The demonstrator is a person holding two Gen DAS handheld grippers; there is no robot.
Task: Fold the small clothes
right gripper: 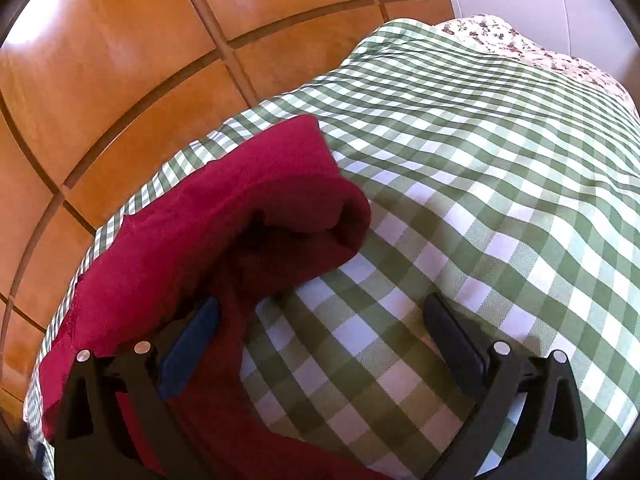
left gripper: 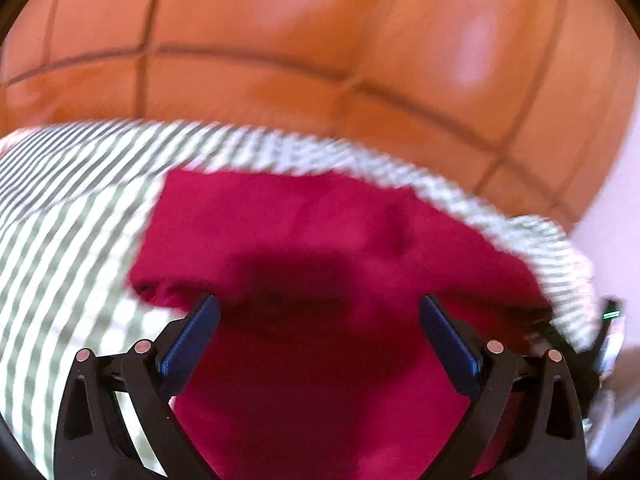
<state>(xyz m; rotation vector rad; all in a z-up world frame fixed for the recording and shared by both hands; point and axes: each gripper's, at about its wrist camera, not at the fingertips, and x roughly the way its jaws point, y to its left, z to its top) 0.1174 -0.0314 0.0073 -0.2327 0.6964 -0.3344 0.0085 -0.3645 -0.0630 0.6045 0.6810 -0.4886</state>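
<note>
Right up against the lens in both views are the black tong arms, cut off at the bottom edge so you can't see what carries them. Left tongs (left gripper: 319, 308) are spread wide with nothing clamped, only red cloth below the gap. That whole view is smeared with blur, so the weave and any seams are hard to read, and a small dark device with a green light (left gripper: 611, 314) at the right edge is too fuzzy to name.

Right tongs (right gripper: 320, 308) also stand fully apart and grip nothing; the blue finger pad (right gripper: 192, 344) sits on or just over the red garment (right gripper: 208, 208), I can't say which, while the other finger is over bare checks.

The garment lies on a green-and-white checked cloth (right gripper: 480, 200), close along its edge by the orange tiled floor (right gripper: 120, 60). Lots of open checked surface stretches off to the right. A floral fabric (right gripper: 520, 44) peeks out at the far end.

It's deep crimson, soft-looking, doubled over with a rounded, puffy fold at its right end.
</note>
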